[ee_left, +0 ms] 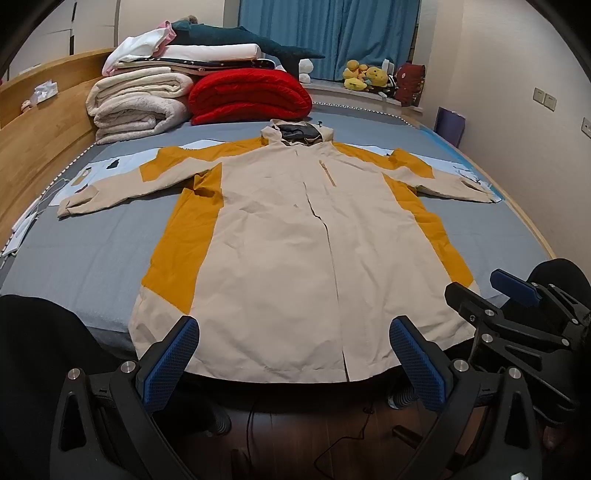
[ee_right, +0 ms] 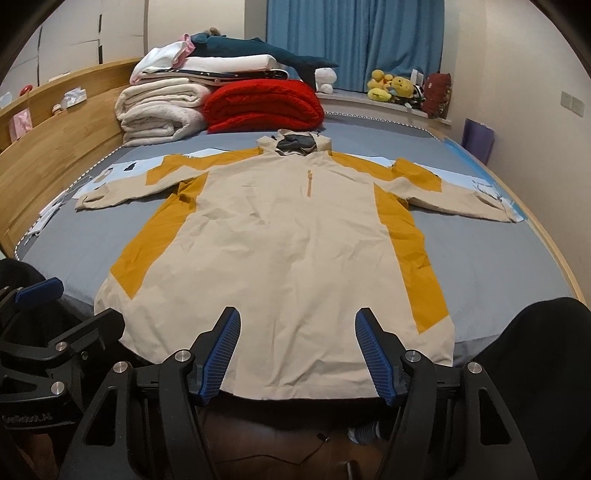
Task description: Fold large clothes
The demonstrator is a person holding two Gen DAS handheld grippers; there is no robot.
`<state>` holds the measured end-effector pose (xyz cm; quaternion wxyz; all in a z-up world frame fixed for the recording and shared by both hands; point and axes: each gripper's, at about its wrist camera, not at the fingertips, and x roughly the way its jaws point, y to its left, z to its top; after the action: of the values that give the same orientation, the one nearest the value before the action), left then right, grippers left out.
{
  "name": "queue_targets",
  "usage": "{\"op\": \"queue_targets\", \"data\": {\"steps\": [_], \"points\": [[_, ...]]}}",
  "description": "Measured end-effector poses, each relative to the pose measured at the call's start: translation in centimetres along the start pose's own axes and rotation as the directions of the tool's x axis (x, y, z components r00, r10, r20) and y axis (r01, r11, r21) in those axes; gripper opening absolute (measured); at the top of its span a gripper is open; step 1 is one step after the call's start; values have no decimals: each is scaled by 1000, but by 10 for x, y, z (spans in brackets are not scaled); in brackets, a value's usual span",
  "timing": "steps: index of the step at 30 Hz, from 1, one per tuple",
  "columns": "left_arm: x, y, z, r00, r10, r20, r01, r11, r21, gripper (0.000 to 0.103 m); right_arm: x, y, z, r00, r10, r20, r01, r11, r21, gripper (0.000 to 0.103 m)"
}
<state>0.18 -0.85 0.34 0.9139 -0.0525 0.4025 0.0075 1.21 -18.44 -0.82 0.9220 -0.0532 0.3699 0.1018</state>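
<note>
While the left wrist camera looks down along its fingers, a cream and mustard hooded jacket (ee_left: 288,236) lies spread flat, front up, on a bed with a grey sheet (ee_left: 92,254). Its hood points toward the far end, its sleeves stretch out to either side, and its hem reaches the near edge of the mattress. The left gripper (ee_left: 293,358) hangs just short of that hem with its jaws wide apart and nothing between them; the blue pads (ee_left: 170,365) frame the lower middle of the jacket, on either side of the front zip line. At the right edge of this view the right gripper (ee_left: 491,291) shows near the jacket's hem corner, next to a dark sleeve (ee_left: 557,273). Beyond the hood sit a folded red quilt (ee_left: 251,96) and a stack of white blankets (ee_left: 136,107), with a blue curtain (ee_left: 328,33) behind.

From the right wrist camera the same jacket (ee_right: 280,251) fills the middle of the bed (ee_right: 498,251), hem nearest. The right gripper (ee_right: 297,354) stands over the hem's middle, jaws spread and empty, not touching the cloth as far as can be seen. The left gripper (ee_right: 62,306) shows at the left edge by the jacket's near hem corner. A wooden headboard (ee_right: 55,147) runs along the left side.
</note>
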Motion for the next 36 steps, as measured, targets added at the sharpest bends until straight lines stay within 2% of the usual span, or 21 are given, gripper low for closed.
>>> {"op": "queue_targets", "data": {"steps": [8,30,32,35,36], "points": [[0,0,0,1000,-8,7,8,1000,1,103,1,-3,1,1000,2,-3,-2,1000,10,83],[0,-4,2,1000,-3,27,3,1000,7,102,1,-6,3,1000,4,3,-4,1000,12,83],[-3,-4,1,999,-6,45,6,1000,9,100,0,-8,3,1000,3,9,-3,1000,14,83],[-7,-5,3,997,-15,72,13,999,29,91,-1,-10,5,1000,2,16,-2,1000,23,83],[-9,-5,4,997,-14,78,11,999,36,84,-2,-12,6,1000,3,19,-4,999,32,83]]}}
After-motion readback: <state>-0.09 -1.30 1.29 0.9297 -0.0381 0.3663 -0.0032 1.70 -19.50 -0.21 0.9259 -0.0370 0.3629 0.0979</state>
